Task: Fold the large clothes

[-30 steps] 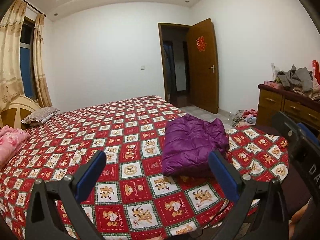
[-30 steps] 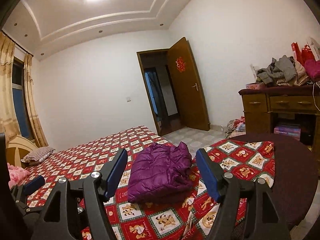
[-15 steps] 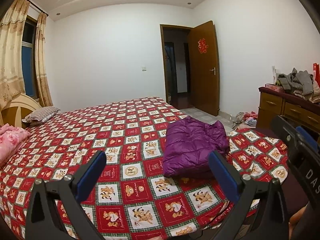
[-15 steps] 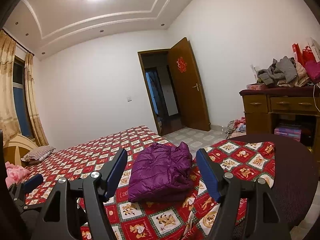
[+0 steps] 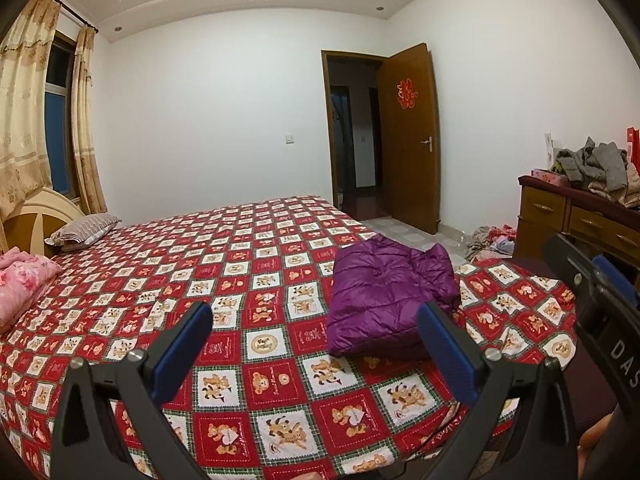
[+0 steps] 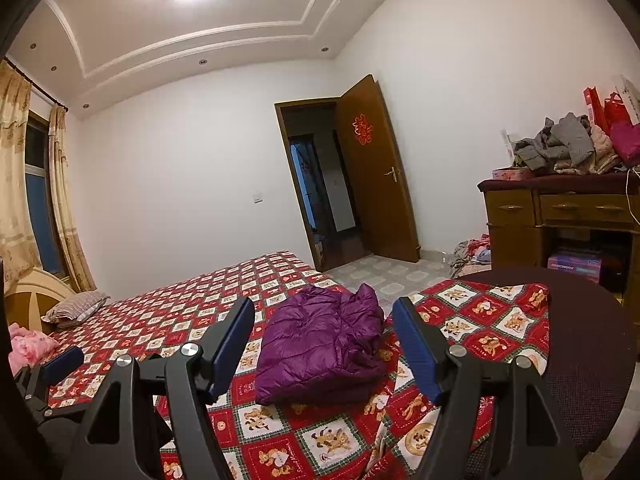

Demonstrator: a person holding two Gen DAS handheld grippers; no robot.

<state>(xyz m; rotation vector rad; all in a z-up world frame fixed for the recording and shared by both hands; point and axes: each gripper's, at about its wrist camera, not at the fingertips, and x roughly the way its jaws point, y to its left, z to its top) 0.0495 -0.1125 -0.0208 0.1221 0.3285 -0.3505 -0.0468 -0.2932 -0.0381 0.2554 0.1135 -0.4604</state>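
Right wrist view: purple jacket (image 6: 320, 344) lies folded on bed (image 6: 192, 308); I hold both hand-held grippers spread, empty. Next: fetch another garment.

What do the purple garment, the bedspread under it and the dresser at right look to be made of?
Purple jacket: likely thin synthetic shell with padding, from its slight sheen and stitched, puffy quilting. Bedspread: matte printed woven cloth, probably cotton, with creases at the bed edge. Dresser: brown wood or veneer, semi-gloss, with metal-looking handles.
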